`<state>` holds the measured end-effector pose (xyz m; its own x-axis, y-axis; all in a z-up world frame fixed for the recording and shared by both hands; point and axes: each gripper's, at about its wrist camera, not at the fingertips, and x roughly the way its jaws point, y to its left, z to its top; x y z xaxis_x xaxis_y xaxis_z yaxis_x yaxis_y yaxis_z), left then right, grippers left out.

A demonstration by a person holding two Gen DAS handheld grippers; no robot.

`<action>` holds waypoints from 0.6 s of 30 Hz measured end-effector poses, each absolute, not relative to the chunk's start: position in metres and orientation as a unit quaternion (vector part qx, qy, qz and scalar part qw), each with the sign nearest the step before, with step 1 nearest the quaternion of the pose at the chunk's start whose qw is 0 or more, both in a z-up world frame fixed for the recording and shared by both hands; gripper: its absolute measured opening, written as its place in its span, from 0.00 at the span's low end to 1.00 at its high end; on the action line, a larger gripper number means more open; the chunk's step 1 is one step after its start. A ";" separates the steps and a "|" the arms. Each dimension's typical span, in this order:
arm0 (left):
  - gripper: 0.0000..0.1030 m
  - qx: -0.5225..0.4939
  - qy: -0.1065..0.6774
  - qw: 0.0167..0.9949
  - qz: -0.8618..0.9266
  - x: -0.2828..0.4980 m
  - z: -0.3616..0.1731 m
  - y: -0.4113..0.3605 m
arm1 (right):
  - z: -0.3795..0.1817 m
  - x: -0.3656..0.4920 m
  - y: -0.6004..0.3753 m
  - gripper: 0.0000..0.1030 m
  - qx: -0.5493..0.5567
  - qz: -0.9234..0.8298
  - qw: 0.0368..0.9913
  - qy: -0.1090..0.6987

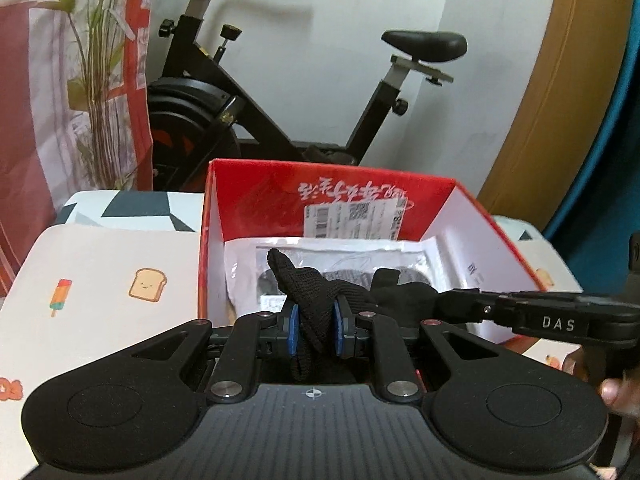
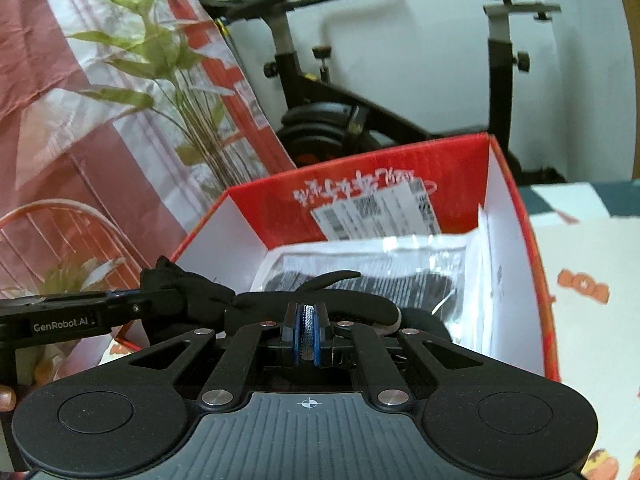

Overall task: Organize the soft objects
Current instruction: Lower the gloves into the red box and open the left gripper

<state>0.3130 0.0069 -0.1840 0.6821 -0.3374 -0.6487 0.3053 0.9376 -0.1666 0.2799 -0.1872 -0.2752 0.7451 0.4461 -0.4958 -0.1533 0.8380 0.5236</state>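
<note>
Both grippers pinched one black glove [image 1: 316, 300] over the red box [image 1: 256, 184]: left gripper [image 1: 316, 330], right gripper [image 2: 307, 336], seemingly to stow it.

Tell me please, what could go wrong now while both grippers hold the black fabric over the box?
1. The left gripper and right gripper both pinch the black knit fabric; pulling apart could stretch or tear it.
2. The fabric hangs near the red box wall and might snag there.
3. It may crumple the plastic bag already inside.
</note>
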 end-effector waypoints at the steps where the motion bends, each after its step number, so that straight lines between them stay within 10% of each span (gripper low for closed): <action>1: 0.18 -0.019 0.360 0.916 -0.175 0.314 -0.184 0.006 | -0.276 0.281 -0.186 0.06 0.230 0.165 0.904 0.319; 18: 0.37 0.019 0.347 0.923 -0.166 0.317 -0.181 0.002 | -0.282 0.285 -0.181 0.08 0.199 0.156 0.902 0.349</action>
